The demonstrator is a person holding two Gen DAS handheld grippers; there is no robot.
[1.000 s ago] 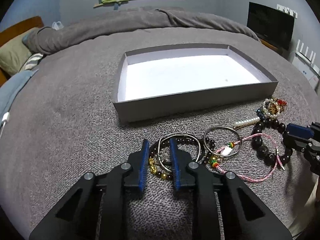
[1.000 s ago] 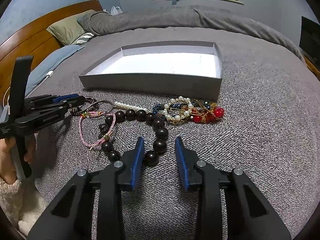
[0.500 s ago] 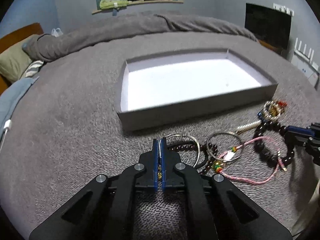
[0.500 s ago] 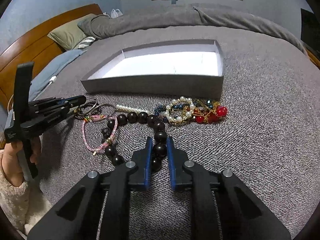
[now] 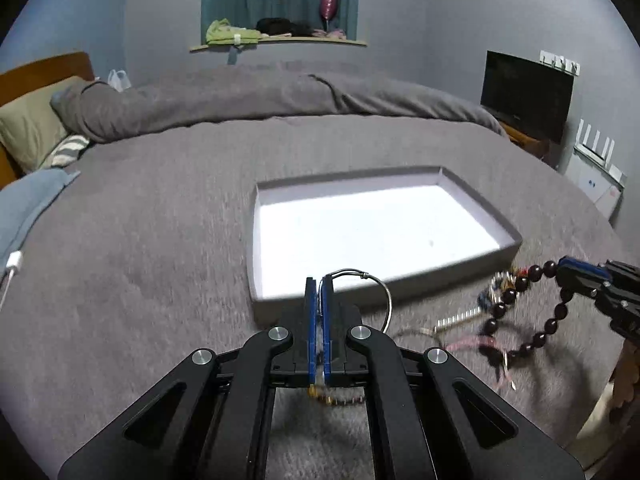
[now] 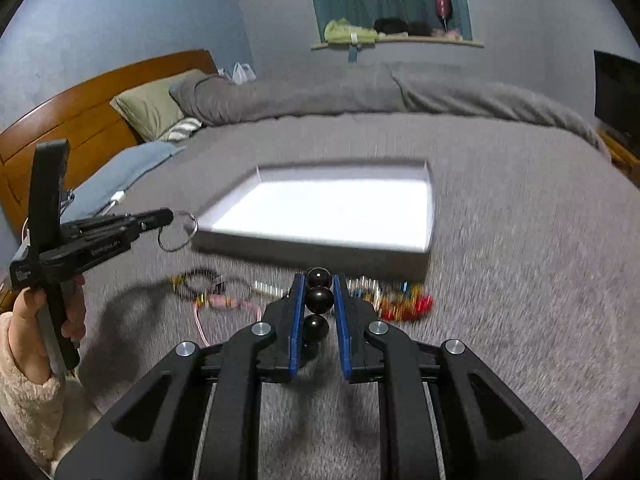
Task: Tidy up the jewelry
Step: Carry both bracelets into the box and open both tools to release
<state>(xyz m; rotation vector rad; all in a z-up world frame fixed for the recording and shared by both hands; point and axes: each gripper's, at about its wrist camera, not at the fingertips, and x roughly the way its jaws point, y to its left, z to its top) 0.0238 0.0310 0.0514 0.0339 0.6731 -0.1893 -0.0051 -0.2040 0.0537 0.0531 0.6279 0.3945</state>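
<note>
Over a grey bed, the left gripper [image 5: 319, 292] is pinched tight on a wire bangle [image 5: 374, 288], while the right gripper [image 6: 319, 298] clamps a dark bead bracelet [image 6: 319, 299]. One open box [image 5: 264, 304] lies beyond; blurred jewelry [image 6: 392, 302] stays on the blanket [image 6: 520, 280]. No writing is legible.

The small jewelry pile [image 6: 384, 300] on the bed [image 6: 520, 280] is smeared by blur, so its beads run together. The left gripper [image 5: 319, 292] hides most of the thin silver bangle [image 5: 376, 284]. The sleeve [image 6: 28, 408] is cut off.
</note>
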